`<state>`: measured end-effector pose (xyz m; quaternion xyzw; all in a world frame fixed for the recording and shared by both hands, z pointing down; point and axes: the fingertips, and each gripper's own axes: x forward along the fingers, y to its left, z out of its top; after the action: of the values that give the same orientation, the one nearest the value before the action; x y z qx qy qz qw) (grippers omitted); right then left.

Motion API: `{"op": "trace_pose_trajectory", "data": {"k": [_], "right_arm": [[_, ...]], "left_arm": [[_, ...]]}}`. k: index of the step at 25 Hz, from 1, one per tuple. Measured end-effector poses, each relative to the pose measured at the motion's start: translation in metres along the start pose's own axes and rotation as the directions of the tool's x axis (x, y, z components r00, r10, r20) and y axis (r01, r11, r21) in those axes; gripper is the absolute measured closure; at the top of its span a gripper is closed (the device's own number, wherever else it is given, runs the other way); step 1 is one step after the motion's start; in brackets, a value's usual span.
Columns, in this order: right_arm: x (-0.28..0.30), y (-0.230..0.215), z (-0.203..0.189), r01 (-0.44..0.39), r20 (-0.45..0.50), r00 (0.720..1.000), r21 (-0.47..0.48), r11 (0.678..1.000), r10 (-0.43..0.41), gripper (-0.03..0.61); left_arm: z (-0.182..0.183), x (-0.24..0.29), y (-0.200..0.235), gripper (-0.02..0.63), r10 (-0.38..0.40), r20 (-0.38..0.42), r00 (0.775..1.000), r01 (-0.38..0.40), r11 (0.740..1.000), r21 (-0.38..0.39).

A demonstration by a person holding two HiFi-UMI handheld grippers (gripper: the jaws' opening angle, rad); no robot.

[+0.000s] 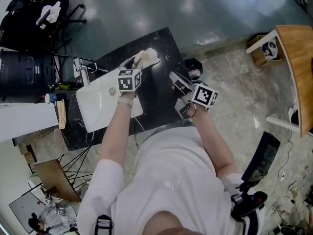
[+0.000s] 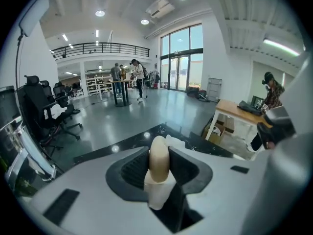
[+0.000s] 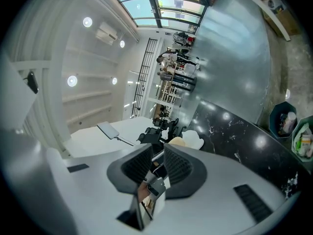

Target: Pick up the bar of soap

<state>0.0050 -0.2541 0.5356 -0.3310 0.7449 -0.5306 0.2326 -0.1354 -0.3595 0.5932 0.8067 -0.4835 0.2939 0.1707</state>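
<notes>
Pinching bar of soap between left gripper jaws, long side pointing up. Right gripper waiting beside, jaws barely apart, holding nothing.

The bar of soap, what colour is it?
Pale cream, the bar of soap; shows best in the left gripper view.

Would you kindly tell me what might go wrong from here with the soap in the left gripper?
The left gripper pinches a smooth, rounded bar of soap, which may twist or slip out. If it slips, it would probably drop onto the black counter or into the white sink alongside.
</notes>
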Motion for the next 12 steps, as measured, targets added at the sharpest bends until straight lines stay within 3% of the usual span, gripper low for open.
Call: {"op": "trace_pose_trajectory", "data": {"k": [3,6,9,12], "right_arm": [[0.000,0.001,0.001,-0.009,0.004,1.000,0.003,1.000,0.009,0.494],[-0.001,0.001,0.001,-0.012,0.004,1.000,0.005,1.000,0.012,0.494],[0.001,0.003,-0.001,-0.015,-0.001,1.000,0.007,1.000,0.015,0.494],[0.003,0.007,-0.005,-0.024,-0.011,1.000,0.005,1.000,0.024,0.494]], "left_arm": [[0.000,-0.006,-0.001,0.488,-0.020,0.031,0.999,0.022,0.997,-0.067],[-0.001,-0.016,-0.001,0.488,-0.047,0.087,0.995,0.062,0.981,-0.186],[-0.001,-0.027,0.003,0.488,-0.069,0.167,0.984,0.122,0.936,-0.330],[0.005,-0.045,0.008,0.488,-0.076,0.266,0.961,0.188,0.884,-0.427]]}}
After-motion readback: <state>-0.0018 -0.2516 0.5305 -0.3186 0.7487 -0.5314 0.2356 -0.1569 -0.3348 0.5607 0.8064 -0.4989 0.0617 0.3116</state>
